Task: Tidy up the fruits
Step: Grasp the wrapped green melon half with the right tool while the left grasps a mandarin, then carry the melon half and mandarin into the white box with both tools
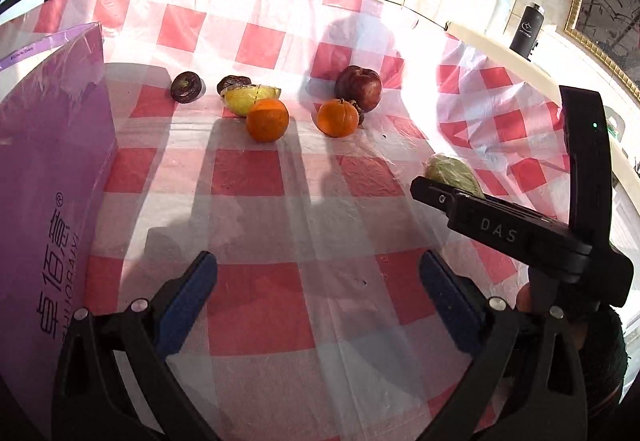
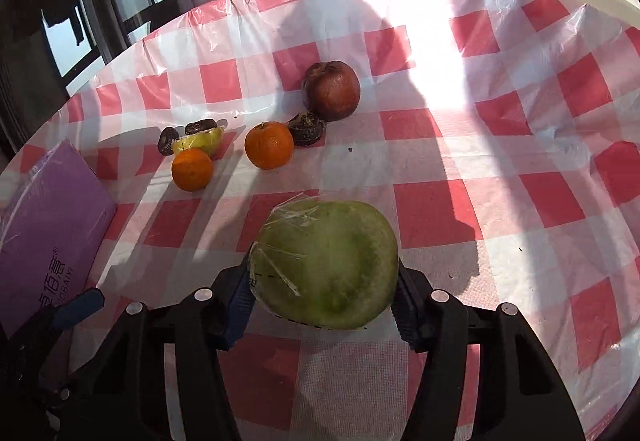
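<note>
A green cut fruit in cling film (image 2: 332,261) lies on the checked cloth, and my right gripper (image 2: 320,289) is shut on it, blue pads pressing both sides. The left wrist view shows that fruit (image 1: 452,171) ahead of the right gripper's black body (image 1: 520,229). My left gripper (image 1: 318,261) stands open over bare cloth, holding nothing. Farther off lie two oranges (image 1: 267,120) (image 1: 338,118), a dark red apple (image 1: 359,87), a wrapped yellow fruit piece (image 1: 248,97) and small dark brown fruits (image 1: 186,86) (image 2: 307,129).
A purple box (image 1: 48,181) stands along the left side, close to my left gripper. The red-and-white plastic cloth (image 1: 256,313) covers a round table with a white rim (image 1: 508,53). A black bottle (image 1: 528,29) and a white one (image 1: 498,11) stand beyond the rim.
</note>
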